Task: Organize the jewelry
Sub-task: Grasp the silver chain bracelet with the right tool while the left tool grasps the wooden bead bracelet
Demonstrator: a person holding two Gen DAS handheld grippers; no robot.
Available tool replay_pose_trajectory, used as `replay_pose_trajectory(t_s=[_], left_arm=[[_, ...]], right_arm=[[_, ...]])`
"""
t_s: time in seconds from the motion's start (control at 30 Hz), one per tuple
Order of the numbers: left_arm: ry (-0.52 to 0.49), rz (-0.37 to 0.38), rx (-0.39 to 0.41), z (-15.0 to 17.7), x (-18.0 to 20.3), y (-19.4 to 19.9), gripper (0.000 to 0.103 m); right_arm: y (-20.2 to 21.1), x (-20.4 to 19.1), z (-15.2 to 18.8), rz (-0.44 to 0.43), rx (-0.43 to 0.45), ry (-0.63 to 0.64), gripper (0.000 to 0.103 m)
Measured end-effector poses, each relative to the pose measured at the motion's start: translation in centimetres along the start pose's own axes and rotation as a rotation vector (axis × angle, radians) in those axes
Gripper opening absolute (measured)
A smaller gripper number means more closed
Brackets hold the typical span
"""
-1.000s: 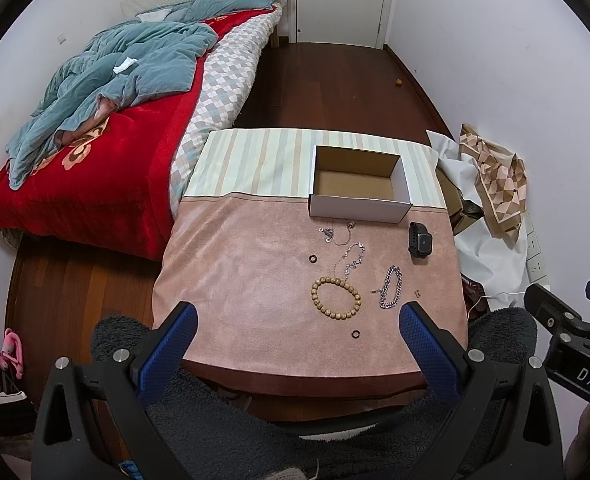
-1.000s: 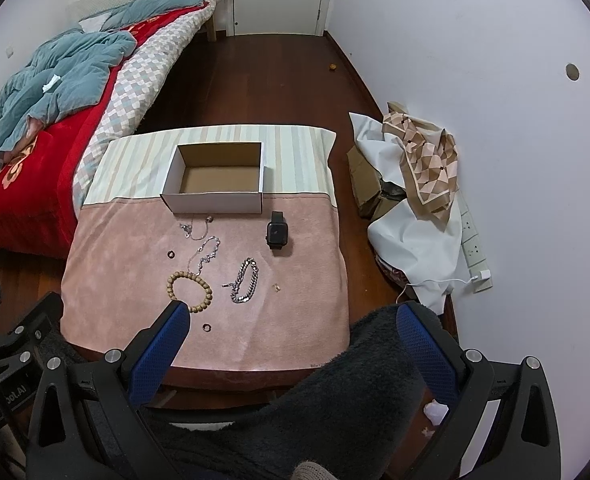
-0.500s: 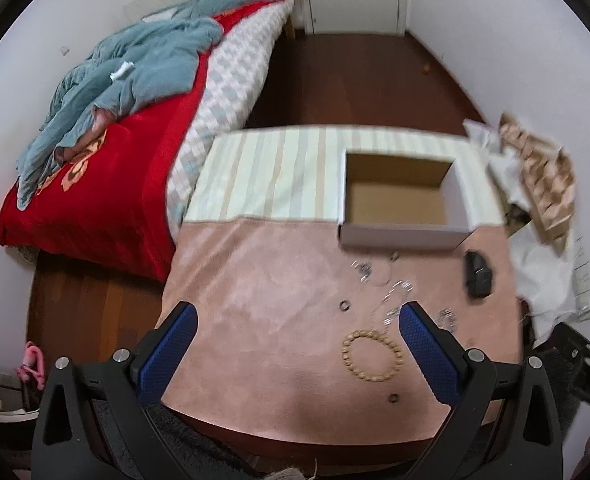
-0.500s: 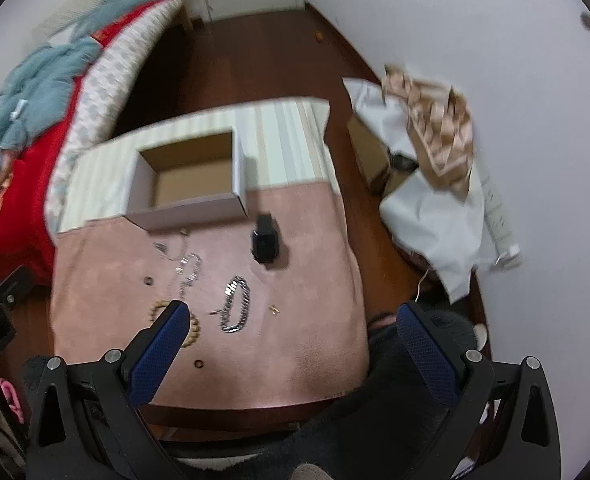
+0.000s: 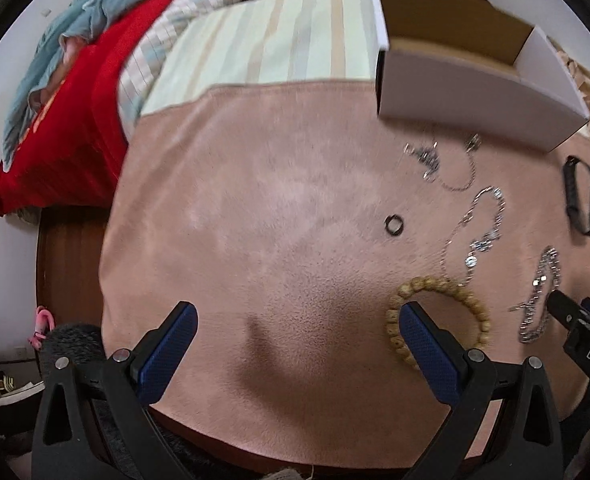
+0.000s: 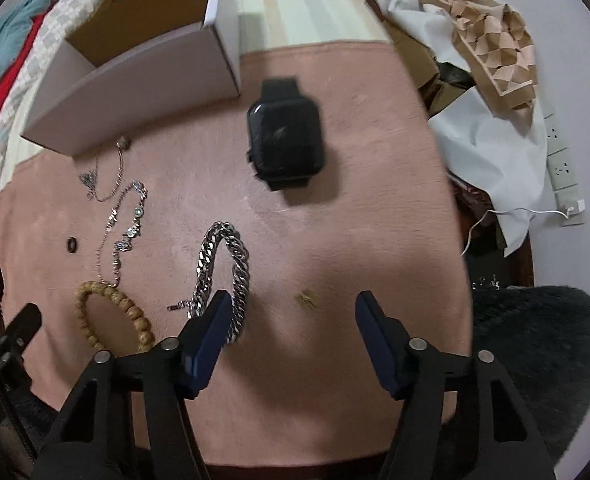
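Both grippers hang low over the pink-covered worktop [image 5: 279,208], pointing steeply down at it; the left gripper [image 5: 295,320] has its jaws spread wide with nothing but bare cloth between them, its right finger overlapping the wooden bead bracelet [image 5: 471,304] in view; the right gripper [image 6: 291,312] has just been drawing its jaws inward, yet they stand apart and grip nothing; a tiny gold piece [image 6: 306,299] lies on the cloth between them, and the left finger sits over the lower end of the heavy silver chain bracelet [image 6: 231,252]. The jewellery is scattered on the cloth in front of an open white cardboard box [image 6: 143,80]: two thin silver chains [image 6: 123,216], a small dark ring [image 6: 71,245] and a black smartwatch [image 6: 285,136] just beside the box's corner; a red-covered bed [image 5: 63,112] runs along the worktop's left side; crumpled white and patterned paper [image 6: 491,80] lies on the floor to the right.
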State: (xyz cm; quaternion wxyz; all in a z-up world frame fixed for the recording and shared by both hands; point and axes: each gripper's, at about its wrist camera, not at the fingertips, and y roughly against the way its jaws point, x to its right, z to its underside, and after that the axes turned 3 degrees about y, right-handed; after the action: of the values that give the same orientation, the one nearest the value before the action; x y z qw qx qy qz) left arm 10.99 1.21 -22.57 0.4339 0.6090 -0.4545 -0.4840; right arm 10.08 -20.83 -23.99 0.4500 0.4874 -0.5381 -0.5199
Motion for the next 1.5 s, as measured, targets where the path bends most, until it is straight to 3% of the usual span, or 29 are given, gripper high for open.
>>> replay_pose_trajectory(t_s=[0.33, 0.47, 0.67, 0.77, 0.97, 1.03, 1.5], left_arm=[[0.007, 0.033, -0.038, 0.4, -0.5, -1.8, 0.103], [0.004, 0.066, -0.042, 0.9, -0.5, -1.8, 0.103], [-0.005, 0.137, -0.066, 2.3, 0.3, -1.7, 0.101], [-0.014, 0.183, -0.097, 2.4, 0.9, -1.9, 0.087], [-0.07, 0.215, -0.077, 3.0, 2.7, -1.4, 0.041], [-0.089, 0.223, -0.059, 3.2, 3.1, -1.0, 0.008], [-0.09, 0.334, 0.092, 2.4, 0.9, 5.3, 0.007]], right_arm=[[0.2, -2.6, 0.2, 0.025, 0.042, 0.115, 0.037], [0.6, -3.5, 0.2, 0.033, 0.057, 0.15, 0.008], [0.4, -2.6, -0.1, 0.029, 0.049, 0.129, 0.008], [0.4, -1.2, -0.2, 0.018, 0.047, 0.112, 0.008], [0.9, 0.1, 0.1, -0.02, 0.062, 0.088, 0.008], [1.0, 0.5, 0.1, -0.041, 0.062, 0.076, 0.008], [5.5, 1.2, -0.2, -0.12, 0.154, 0.057, 0.004]])
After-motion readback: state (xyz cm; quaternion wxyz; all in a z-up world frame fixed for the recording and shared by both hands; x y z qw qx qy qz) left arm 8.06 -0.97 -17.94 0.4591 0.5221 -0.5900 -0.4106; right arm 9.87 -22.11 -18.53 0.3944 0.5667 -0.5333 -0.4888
